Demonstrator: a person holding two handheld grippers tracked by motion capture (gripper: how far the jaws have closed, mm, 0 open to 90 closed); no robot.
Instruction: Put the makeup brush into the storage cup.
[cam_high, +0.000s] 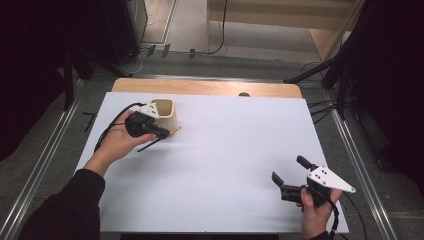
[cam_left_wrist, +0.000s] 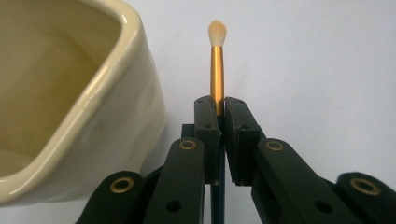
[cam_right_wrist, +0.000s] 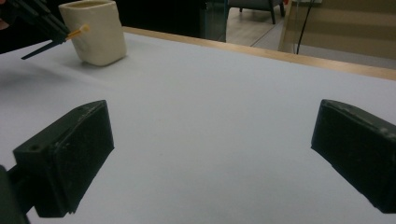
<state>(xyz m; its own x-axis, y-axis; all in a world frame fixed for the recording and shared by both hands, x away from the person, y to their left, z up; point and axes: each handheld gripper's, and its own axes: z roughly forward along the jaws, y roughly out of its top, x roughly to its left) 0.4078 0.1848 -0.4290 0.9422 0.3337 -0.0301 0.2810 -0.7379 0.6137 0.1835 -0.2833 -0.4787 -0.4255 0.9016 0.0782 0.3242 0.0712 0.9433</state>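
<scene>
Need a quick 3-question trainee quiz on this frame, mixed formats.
1. True or false: the left tool is shut on the brush.
2. Multiple choice: the brush tip is (A) inside the cream cup, (B) outside the cup, beside its wall, (C) lying flat on the white table.
3. Fill in: the right tool has its jaws ____ and holds nothing.

Key: 1 true; 2 B; 3 open.
</scene>
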